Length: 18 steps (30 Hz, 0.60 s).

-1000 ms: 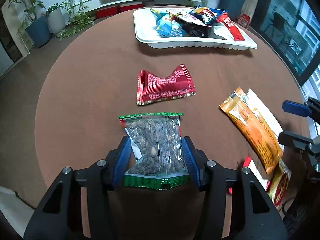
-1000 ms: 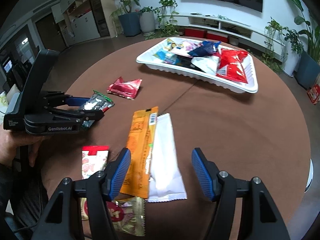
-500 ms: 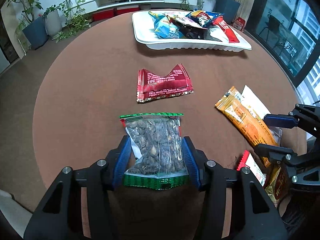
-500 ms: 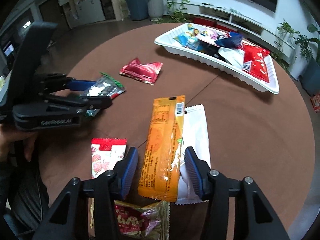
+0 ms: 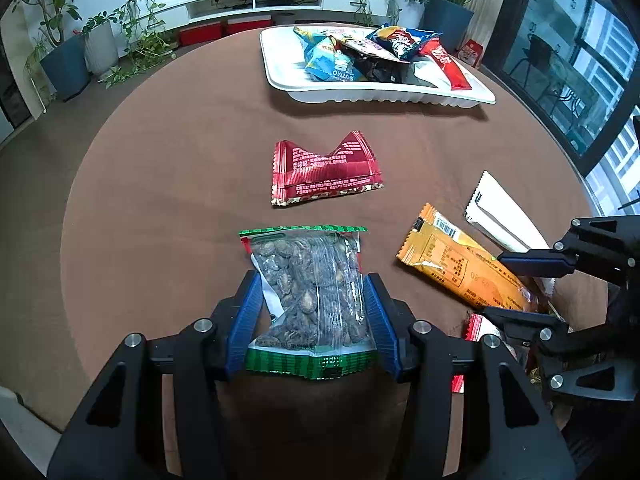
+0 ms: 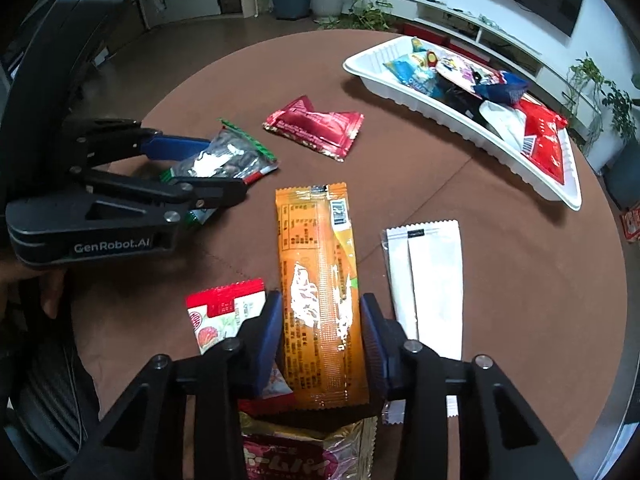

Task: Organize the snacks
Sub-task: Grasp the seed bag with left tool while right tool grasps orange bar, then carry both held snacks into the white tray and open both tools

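My left gripper (image 5: 312, 312) is shut on a clear green-edged bag of seeds (image 5: 308, 280), its blue pads against both sides of the bag; both also show in the right wrist view (image 6: 208, 168). My right gripper (image 6: 320, 320) is shut on a long orange snack packet (image 6: 320, 280), which also shows in the left wrist view (image 5: 460, 268). A white tray (image 5: 384, 94) with several snack packs stands at the far side of the round brown table (image 5: 180, 140); it also shows in the right wrist view (image 6: 460, 116).
A red foil packet (image 5: 324, 172) lies mid-table. A long white packet (image 6: 432, 284) lies right of the orange one. A red-and-white packet (image 6: 224, 316) and a gold-edged packet (image 6: 296, 456) lie near the front edge. Potted plants and a low shelf stand beyond the table.
My right gripper moved forward over the orange packet and closed on it, drawing it away from the white packet. My left gripper stays shut on the seed bag.
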Each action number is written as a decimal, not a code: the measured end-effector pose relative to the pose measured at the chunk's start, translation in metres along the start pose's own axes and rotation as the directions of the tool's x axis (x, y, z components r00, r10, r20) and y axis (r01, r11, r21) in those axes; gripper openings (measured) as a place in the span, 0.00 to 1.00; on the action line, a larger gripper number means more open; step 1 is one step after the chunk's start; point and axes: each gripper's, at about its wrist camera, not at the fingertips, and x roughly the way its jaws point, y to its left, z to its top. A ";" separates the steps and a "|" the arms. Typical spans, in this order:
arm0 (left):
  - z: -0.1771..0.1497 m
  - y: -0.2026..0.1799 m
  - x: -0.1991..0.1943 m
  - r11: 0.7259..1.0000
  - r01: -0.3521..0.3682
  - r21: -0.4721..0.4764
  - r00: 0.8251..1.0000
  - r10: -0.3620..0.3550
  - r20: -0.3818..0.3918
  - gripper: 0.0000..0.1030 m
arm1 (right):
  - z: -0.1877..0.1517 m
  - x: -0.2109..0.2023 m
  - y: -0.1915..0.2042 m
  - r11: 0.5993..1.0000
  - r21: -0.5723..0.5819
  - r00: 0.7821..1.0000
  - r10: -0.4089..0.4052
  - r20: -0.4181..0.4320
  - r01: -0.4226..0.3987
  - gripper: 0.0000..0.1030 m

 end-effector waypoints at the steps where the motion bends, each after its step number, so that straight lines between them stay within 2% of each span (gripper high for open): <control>1: 0.000 0.000 0.000 1.000 0.004 0.001 1.000 -0.004 0.001 0.48 | 0.000 0.000 0.000 1.000 -0.001 1.000 0.015 0.000 -0.015 0.32; 2: 0.000 0.000 0.000 1.000 0.007 0.002 1.000 -0.007 0.001 0.47 | 0.001 0.002 0.001 1.000 -0.001 1.000 0.023 0.000 -0.023 0.28; 8: 0.000 0.002 -0.002 1.000 0.030 -0.009 1.000 -0.030 0.007 0.36 | 0.000 0.002 -0.002 0.999 0.011 0.999 0.049 0.014 -0.049 0.23; 18: 0.000 -0.001 -0.004 0.999 0.049 -0.006 0.999 -0.049 0.015 0.30 | -0.007 -0.016 -0.011 0.997 0.050 0.995 0.062 0.083 -0.066 0.22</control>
